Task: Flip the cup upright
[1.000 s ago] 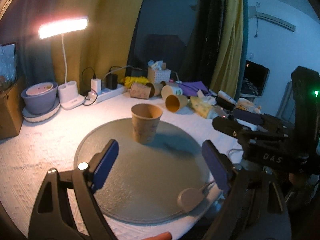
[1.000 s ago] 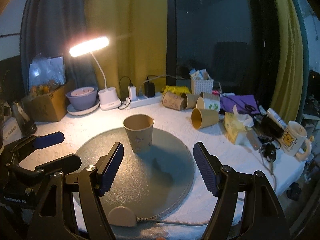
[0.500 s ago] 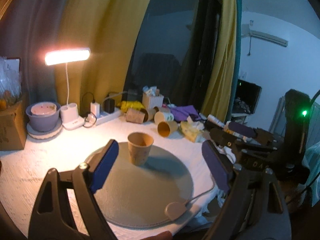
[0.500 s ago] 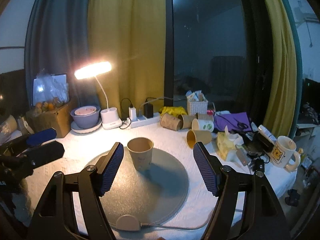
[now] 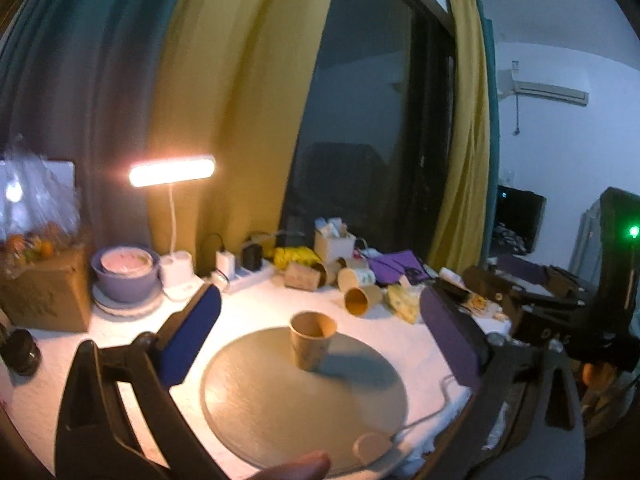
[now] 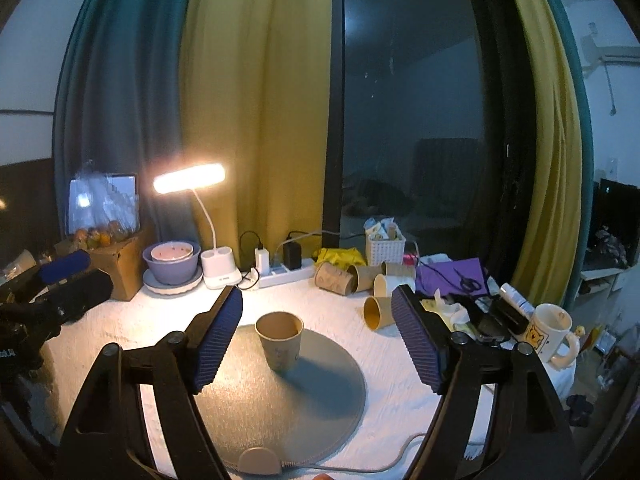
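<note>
Two grippers are hanging above the table, both with jaws spread wide and gripping nothing. Going left to right in the right wrist view, the left gripper (image 6: 60, 280) is showing at the far left edge, its blue-tipped fingers pointing toward the centre, well apart from the cup. Behind it a cardboard box (image 6: 116, 264) is sitting beside a purple bowl (image 6: 172, 264), and a lit desk lamp (image 6: 188, 178) is glowing over its white base. A power strip (image 6: 280, 272) is lying along the back of the table.

At the centre, the paper cup (image 6: 279, 340) is standing upright, mouth up, on the back part of the round grey mat (image 6: 304, 412), which is lying on the white table (image 6: 120, 328). The right gripper (image 6: 316, 344) is framing the cup between its blue pads without touching it. In the left wrist view the left gripper (image 5: 320, 344) is likewise bracketing the cup (image 5: 312, 340) from farther back, released.

Further right, several paper cups (image 6: 360, 280) are lying on their sides behind the mat, near a white basket (image 6: 384, 248). At the far right a mug with a cartoon bear (image 6: 554, 336) is standing at the table's edge.
</note>
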A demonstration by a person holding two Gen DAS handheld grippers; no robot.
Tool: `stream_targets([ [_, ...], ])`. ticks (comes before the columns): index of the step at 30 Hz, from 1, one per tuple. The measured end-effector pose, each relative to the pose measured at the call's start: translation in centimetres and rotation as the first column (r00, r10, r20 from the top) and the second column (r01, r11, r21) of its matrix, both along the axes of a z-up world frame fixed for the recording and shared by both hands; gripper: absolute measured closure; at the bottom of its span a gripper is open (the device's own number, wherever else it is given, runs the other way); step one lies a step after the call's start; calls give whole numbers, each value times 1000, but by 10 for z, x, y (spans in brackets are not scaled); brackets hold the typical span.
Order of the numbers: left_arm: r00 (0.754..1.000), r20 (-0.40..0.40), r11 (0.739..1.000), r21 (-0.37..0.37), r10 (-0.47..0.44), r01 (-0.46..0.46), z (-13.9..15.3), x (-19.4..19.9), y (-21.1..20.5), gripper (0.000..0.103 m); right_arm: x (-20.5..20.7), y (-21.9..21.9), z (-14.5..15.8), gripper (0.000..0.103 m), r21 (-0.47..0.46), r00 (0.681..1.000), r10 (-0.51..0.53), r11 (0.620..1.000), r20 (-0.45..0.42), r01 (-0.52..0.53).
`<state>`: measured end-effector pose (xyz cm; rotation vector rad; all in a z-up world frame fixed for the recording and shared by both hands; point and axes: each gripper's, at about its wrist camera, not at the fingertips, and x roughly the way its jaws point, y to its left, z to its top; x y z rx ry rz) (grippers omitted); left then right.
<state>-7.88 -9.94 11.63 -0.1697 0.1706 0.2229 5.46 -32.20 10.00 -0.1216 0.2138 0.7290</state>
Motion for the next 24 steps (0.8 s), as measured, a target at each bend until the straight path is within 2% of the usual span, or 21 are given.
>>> stream_targets([
  [8, 996, 33, 993, 83, 78, -80, 1, -9, 1, 3, -3, -2, 5, 23, 7, 1000, 1, 1000, 10, -1],
  [16, 997, -1, 996, 51, 77, -76, -4, -3, 8, 3, -2, 0, 4, 23, -1, 1000, 6, 1000, 1, -6],
  [24, 998, -17, 997, 50, 58, -57, -7, 0, 4, 2, -1, 1, 4, 23, -3, 1000, 7, 1000, -2, -7],
])
